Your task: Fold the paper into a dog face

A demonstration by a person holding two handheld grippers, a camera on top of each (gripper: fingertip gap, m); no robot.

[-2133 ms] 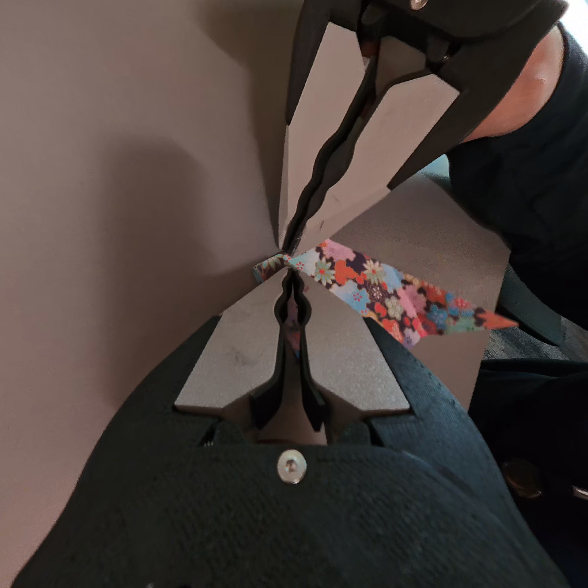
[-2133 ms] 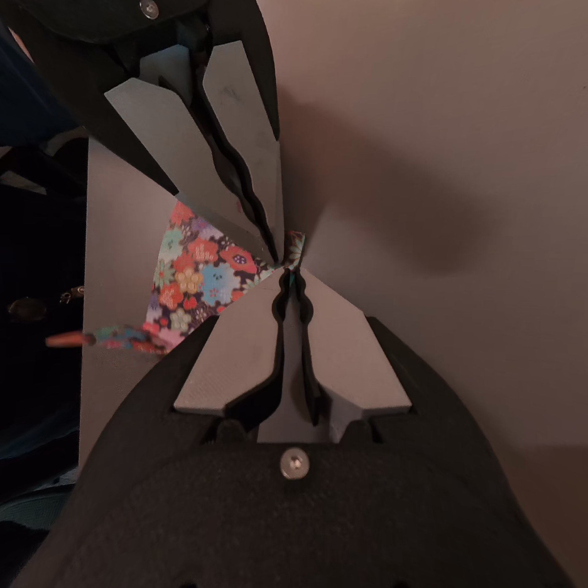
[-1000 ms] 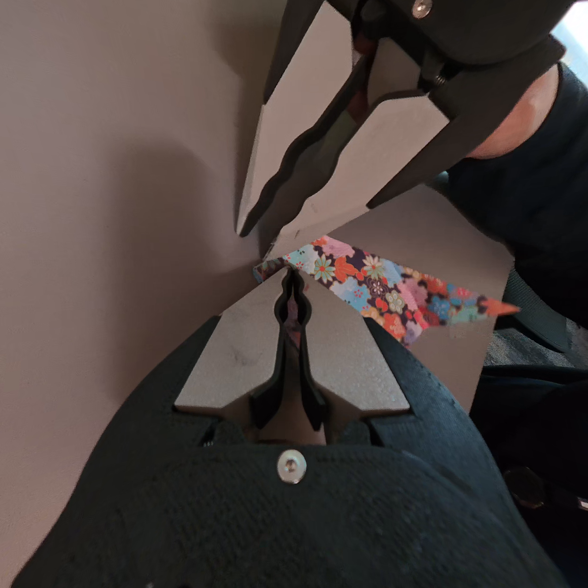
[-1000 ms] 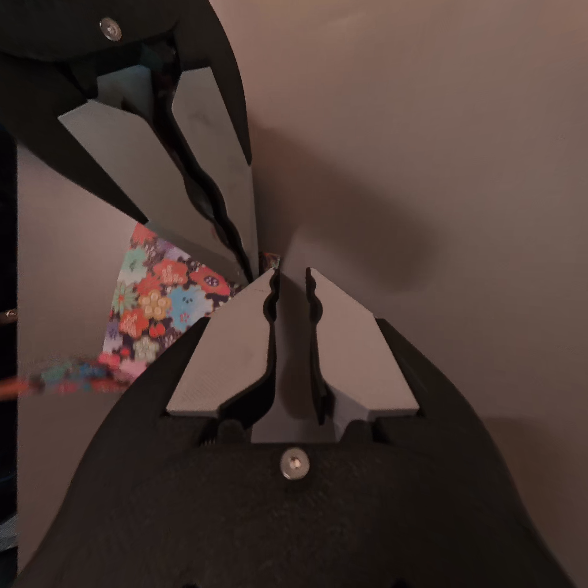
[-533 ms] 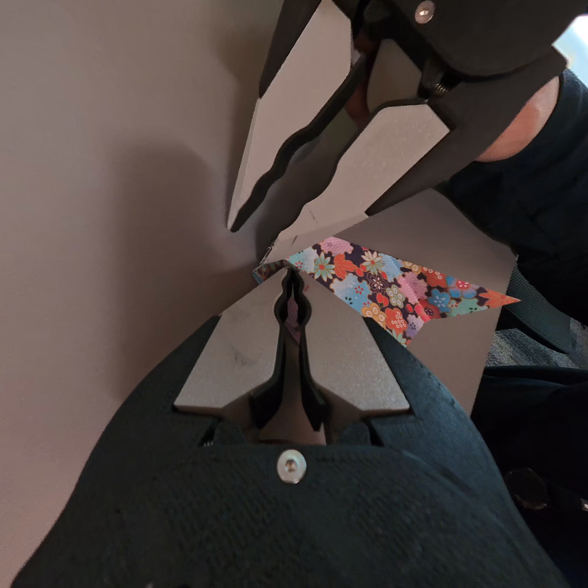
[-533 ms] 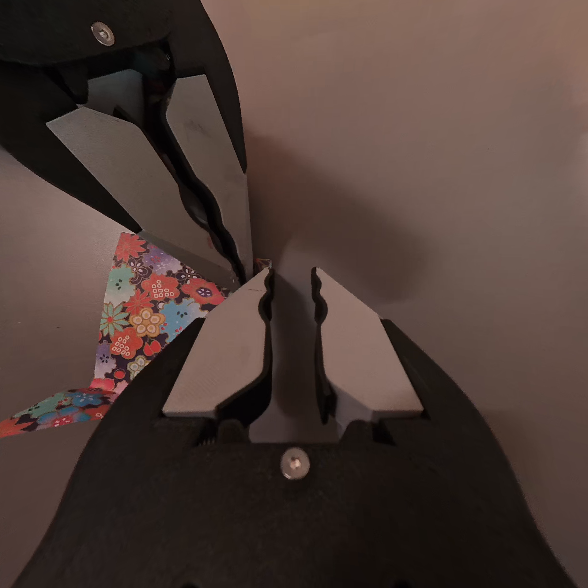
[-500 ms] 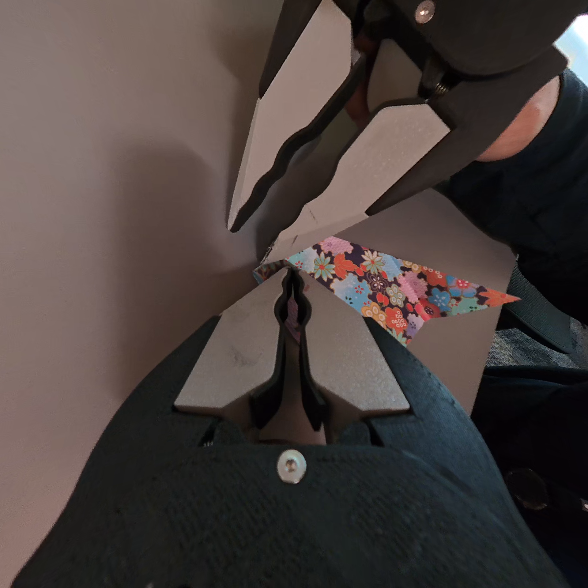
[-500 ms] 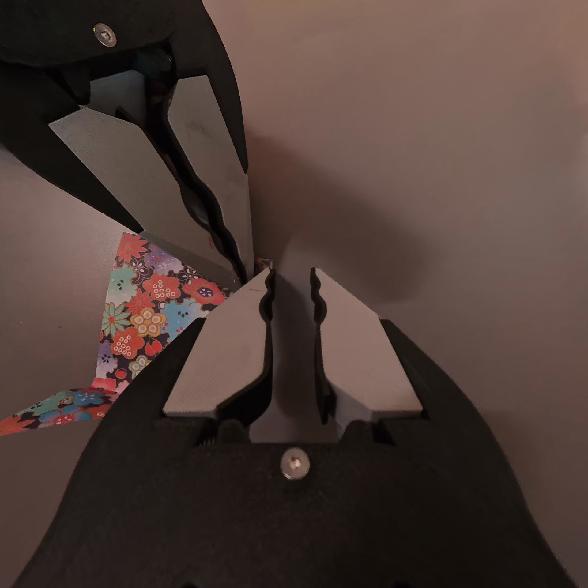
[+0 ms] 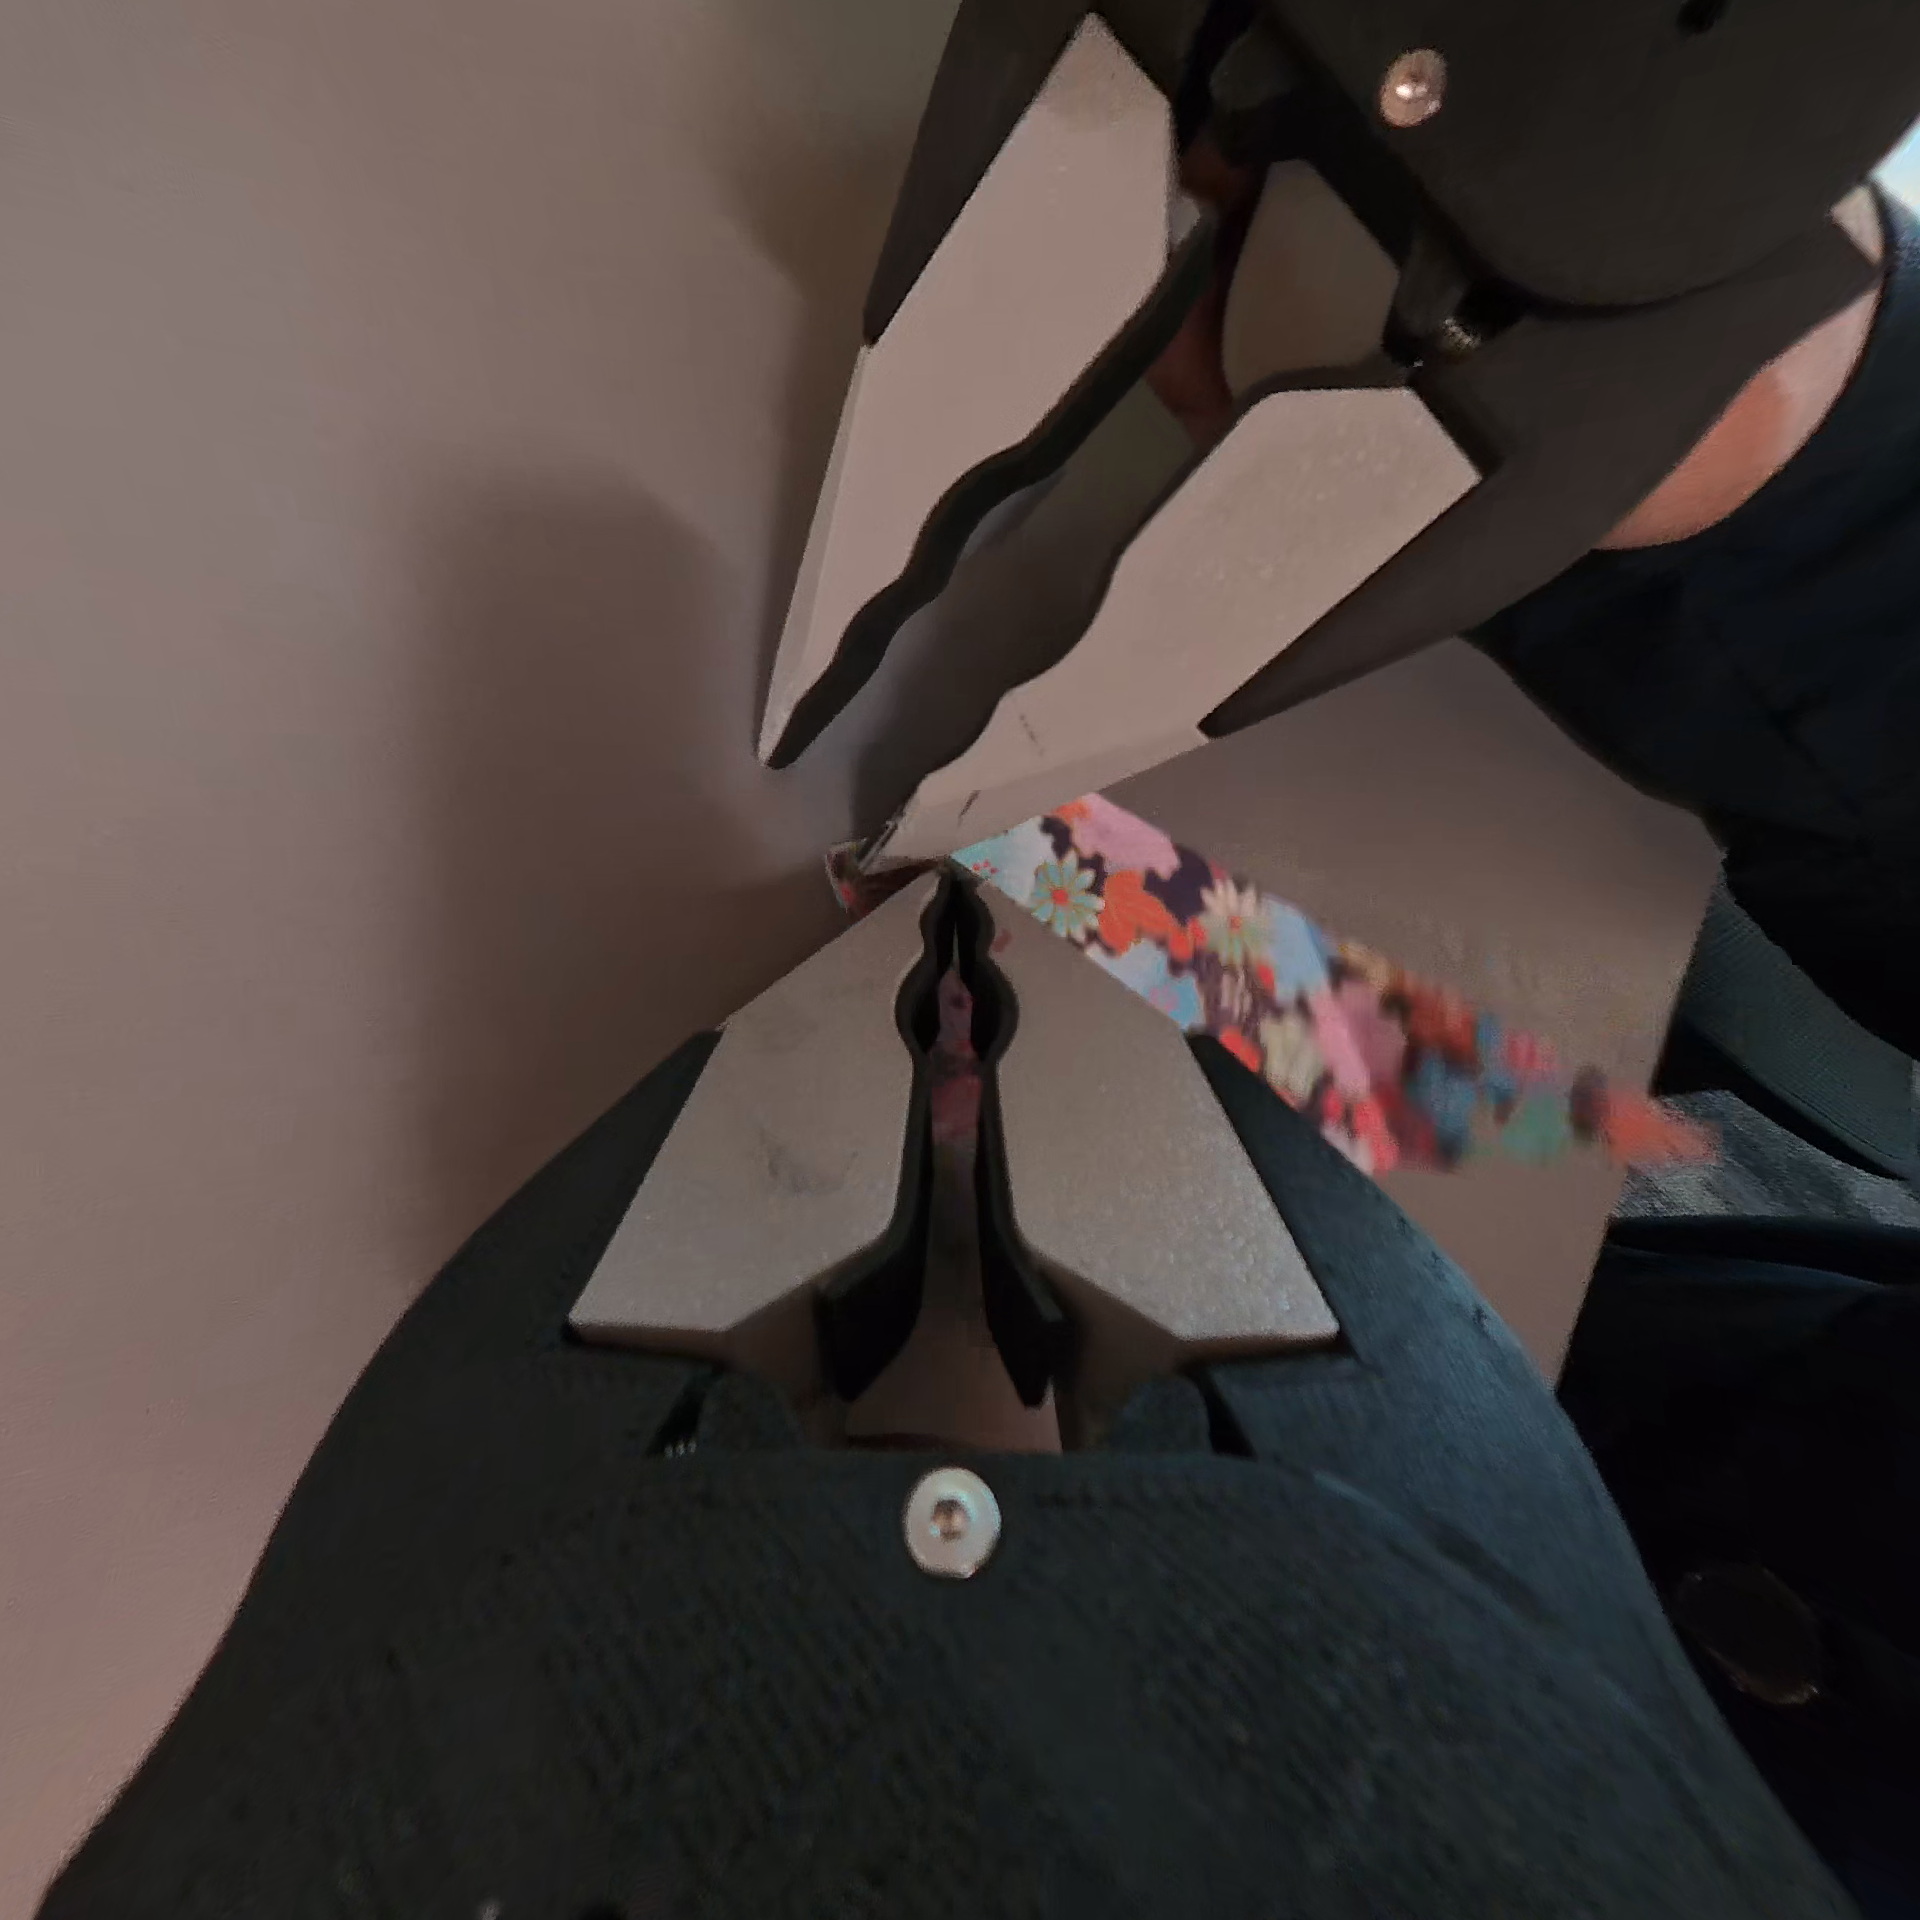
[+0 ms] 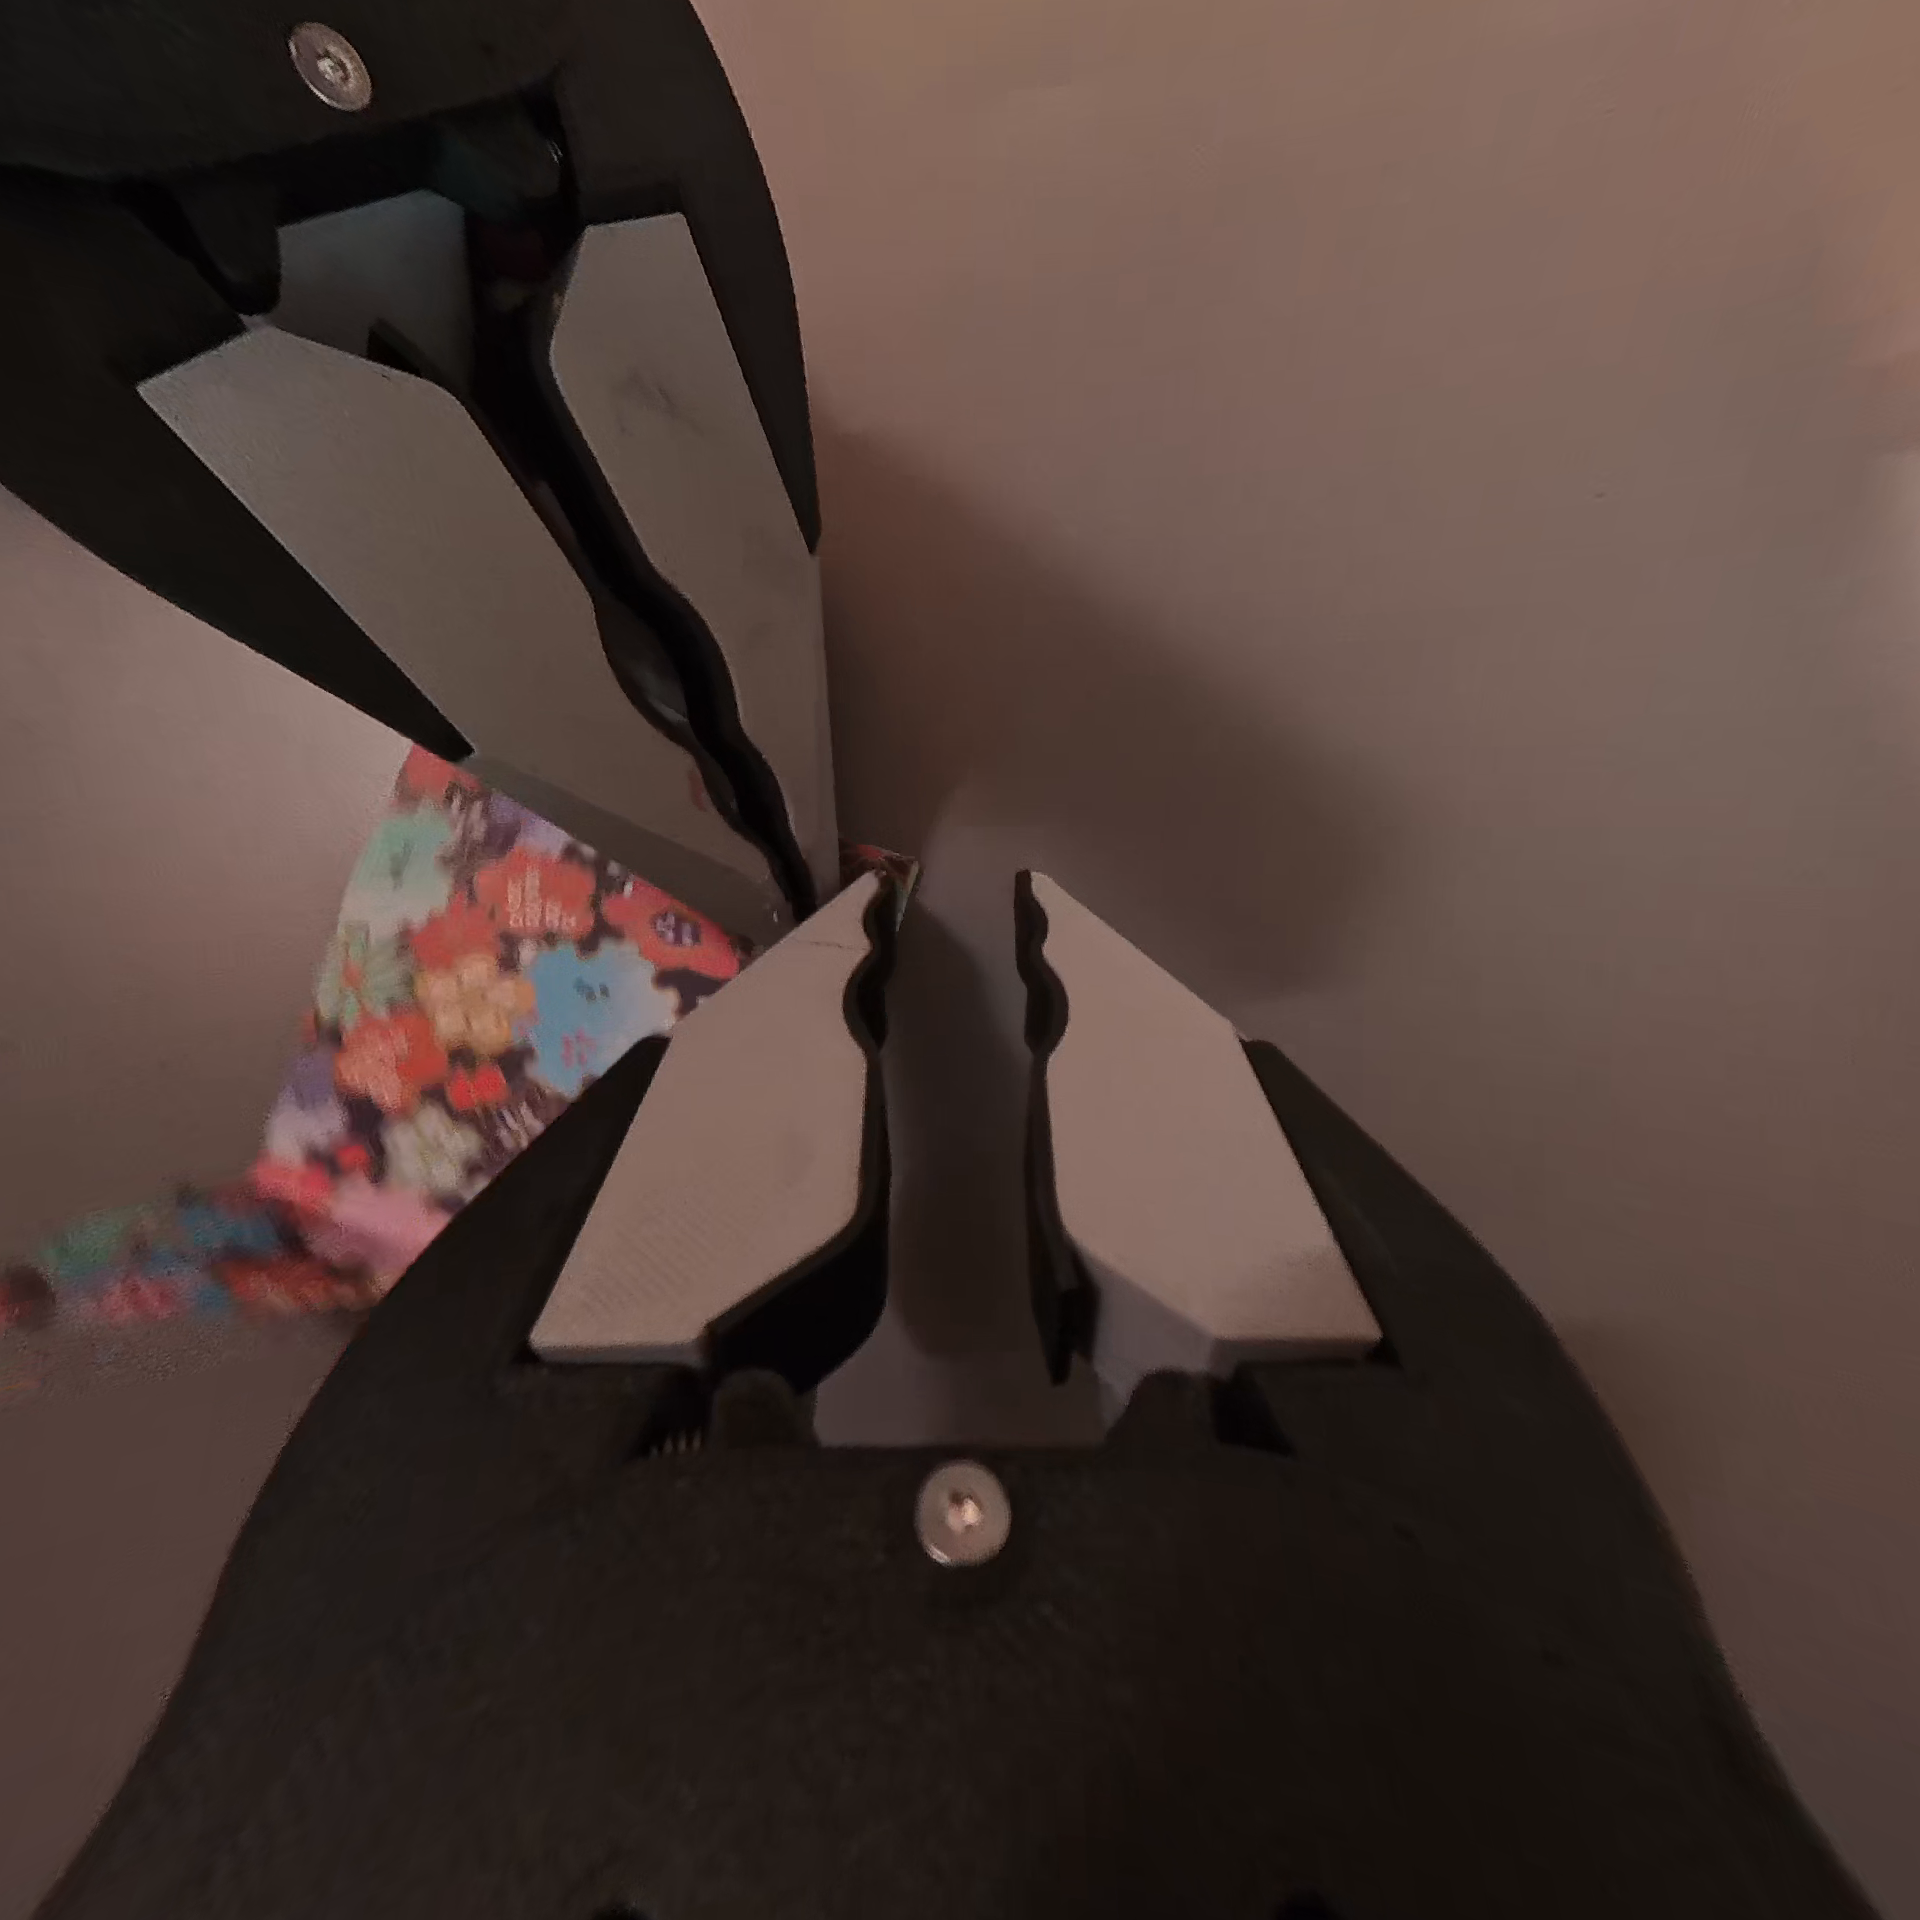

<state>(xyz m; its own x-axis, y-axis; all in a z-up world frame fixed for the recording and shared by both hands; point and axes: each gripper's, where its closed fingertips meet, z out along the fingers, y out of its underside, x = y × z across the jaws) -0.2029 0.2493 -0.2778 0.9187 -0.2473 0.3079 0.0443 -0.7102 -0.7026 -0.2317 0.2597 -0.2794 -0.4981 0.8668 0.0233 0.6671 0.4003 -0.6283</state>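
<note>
Paper (image 9: 1226, 935), floral, mid-frame above the desk (image 9: 312, 623): left gripper (image 9: 951, 904) jaws pinch its corner to steady it; right gripper (image 10: 951, 894) jaws gape alongside, probably awaiting regrasp.

left gripper (image 9: 951, 883): bottom centre, jaws pressed together on a corner of the paper (image 9: 1226, 940), a sliver showing between them. paper: floral print, running blurred toward 4 o'clock. right gripper (image 9: 831, 790): from 1 o'clock, jaws parted, one tip at the same paper corner. table (image 9: 312, 520): plain beige. sleeve (image 9: 1766, 582): dark, 2 o'clock.
</note>
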